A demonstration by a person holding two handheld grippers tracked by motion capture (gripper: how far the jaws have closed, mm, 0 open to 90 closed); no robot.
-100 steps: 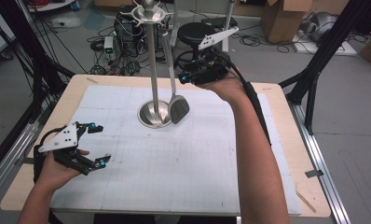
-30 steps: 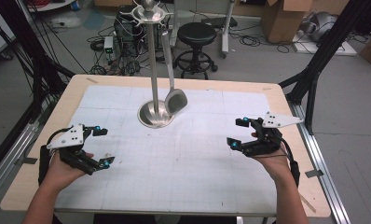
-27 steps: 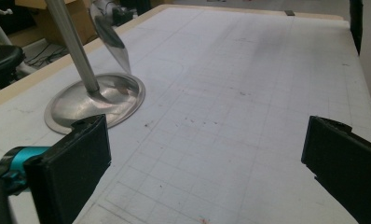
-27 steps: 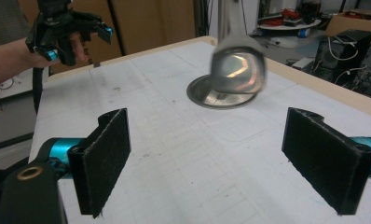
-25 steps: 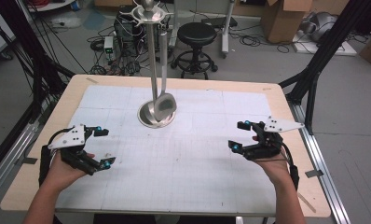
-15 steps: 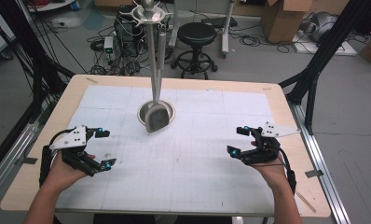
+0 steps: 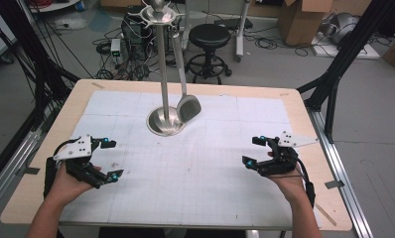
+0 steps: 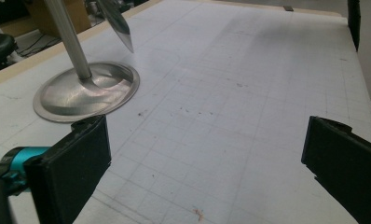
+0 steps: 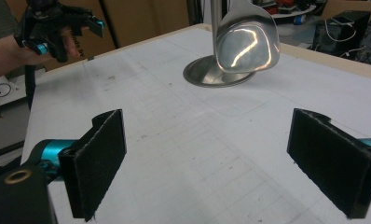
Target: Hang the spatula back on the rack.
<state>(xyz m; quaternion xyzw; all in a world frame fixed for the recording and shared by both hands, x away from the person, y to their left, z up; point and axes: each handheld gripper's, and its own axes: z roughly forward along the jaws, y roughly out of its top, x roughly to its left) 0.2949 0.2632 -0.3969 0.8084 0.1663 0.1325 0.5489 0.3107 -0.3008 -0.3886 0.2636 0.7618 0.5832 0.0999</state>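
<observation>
With the shiny steel ladle (image 7: 187, 106) hung on the tall steel stand (image 7: 164, 94), both released grippers, left (image 7: 107, 159) and right (image 7: 253, 151), rest near, so hanging looks finished

Steel ladle (image 7: 187, 106) hanging, prob. off stand (image 7: 164, 74)

Left gripper (image 8: 204, 158) low over desk (image 8: 249, 93), jaws wide apart, nothing between them. Left jaw with teal fitting at its base. White gridded sheet (image 8: 230, 140) covers desk, faint specks and smudges on it. Round metal stand base (image 8: 88, 93) ahead at left, just past left jaw; upright pole (image 8: 69, 39) rises from it. Ladle bowl (image 8: 116, 23) hangs beside pole, clear of base. Wooden desk edge along upper left.
</observation>
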